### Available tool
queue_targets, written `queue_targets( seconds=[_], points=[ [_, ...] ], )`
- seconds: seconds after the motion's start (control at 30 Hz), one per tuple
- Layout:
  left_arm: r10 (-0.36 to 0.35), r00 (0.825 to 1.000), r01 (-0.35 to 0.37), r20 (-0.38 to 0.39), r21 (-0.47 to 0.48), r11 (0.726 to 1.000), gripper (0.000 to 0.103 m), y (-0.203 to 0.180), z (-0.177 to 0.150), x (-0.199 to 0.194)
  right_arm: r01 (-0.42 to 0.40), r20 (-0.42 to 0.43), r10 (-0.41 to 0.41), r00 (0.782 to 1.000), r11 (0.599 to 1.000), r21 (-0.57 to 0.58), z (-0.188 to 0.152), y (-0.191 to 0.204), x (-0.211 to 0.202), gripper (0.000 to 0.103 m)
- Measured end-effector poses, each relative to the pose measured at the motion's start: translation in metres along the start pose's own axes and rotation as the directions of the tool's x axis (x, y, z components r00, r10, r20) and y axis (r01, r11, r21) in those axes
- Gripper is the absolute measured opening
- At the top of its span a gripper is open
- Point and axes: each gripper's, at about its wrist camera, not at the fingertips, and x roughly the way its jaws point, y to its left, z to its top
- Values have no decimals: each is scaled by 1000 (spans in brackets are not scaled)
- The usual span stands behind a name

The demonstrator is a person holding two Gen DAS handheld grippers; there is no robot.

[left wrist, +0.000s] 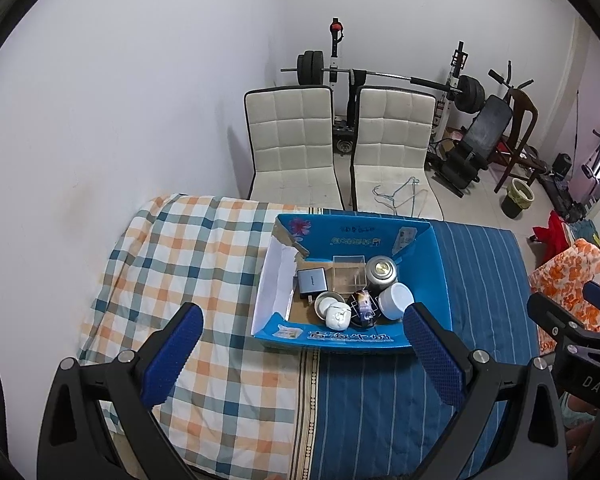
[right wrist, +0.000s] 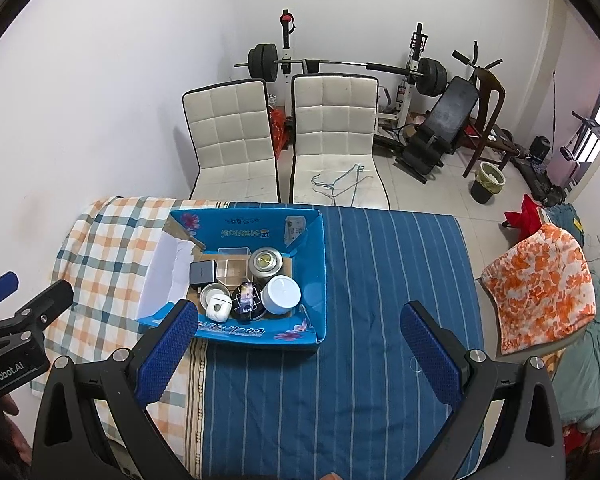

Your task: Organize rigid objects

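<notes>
A blue cardboard box (left wrist: 436, 264) (right wrist: 312, 248) stands on the bed. Inside lie a grey charger (left wrist: 311, 281) (right wrist: 202, 272), a clear plastic case (left wrist: 349, 276) (right wrist: 232, 267), a round metal tin (left wrist: 381, 270) (right wrist: 265, 263), a white bowl (left wrist: 396, 300) (right wrist: 281, 294), a white earbud case (left wrist: 337, 317) (right wrist: 219, 307) and a small dark box (left wrist: 363, 305) (right wrist: 247, 298). My left gripper (left wrist: 304, 354) is open and empty, above the bed in front of the box. My right gripper (right wrist: 296, 346) is open and empty, in front of the box and to its right.
The bed has a plaid quilt (left wrist: 188, 248) (right wrist: 100, 248) on the left and a blue striped sheet (left wrist: 480, 280) (right wrist: 380, 280) on the right. Two white chairs (left wrist: 296, 148) (right wrist: 332, 136) stand behind, with weight equipment (left wrist: 468, 92) beyond. An orange floral cloth (right wrist: 540, 284) lies at right.
</notes>
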Motion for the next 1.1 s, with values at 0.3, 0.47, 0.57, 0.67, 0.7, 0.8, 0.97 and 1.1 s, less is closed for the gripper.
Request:
queue_targets(
  seconds=[0.3,0.47,0.57,0.67,0.7,0.8,0.97,1.1],
  points=[
    [-15,999,15,-33,0,1000,103,-3,-1,9,18,-7,-17,1000,1000,18,1,-3,3,103],
    [-13,999,13,-36,1,1000,103,-3,-1,11,18,-11,-18,1000,1000,20,1,-4,5,103],
    [-15,999,15,-35,0,1000,103,-3,-1,11,18,-11,-18,1000,1000,20,1,-4,5,103],
    [-15,999,15,-38,3,1000,103,-2,0,12,18,-16,-18,1000,1000,23,0,-4,6,103],
    [-15,999,15,-35,3,1000,103,-2,-1,11,20,-17,-20,1000,1000,24,0,-4,7,103],
    [-16,999,16,-38,1,1000,103,-2,0,11,23,-22,-22,1000,999,28,0,-5,9,103],
    [-12,999,12,-37,4,1000,103,-3,-2,12,17,-24,-16,1000,1000,23,-1,-5,11,103],
    [-8,999,8,-34,3,1000,103,-2,-6,14,14,-27,-13,1000,1000,18,-5,0,12,103]
  ],
)
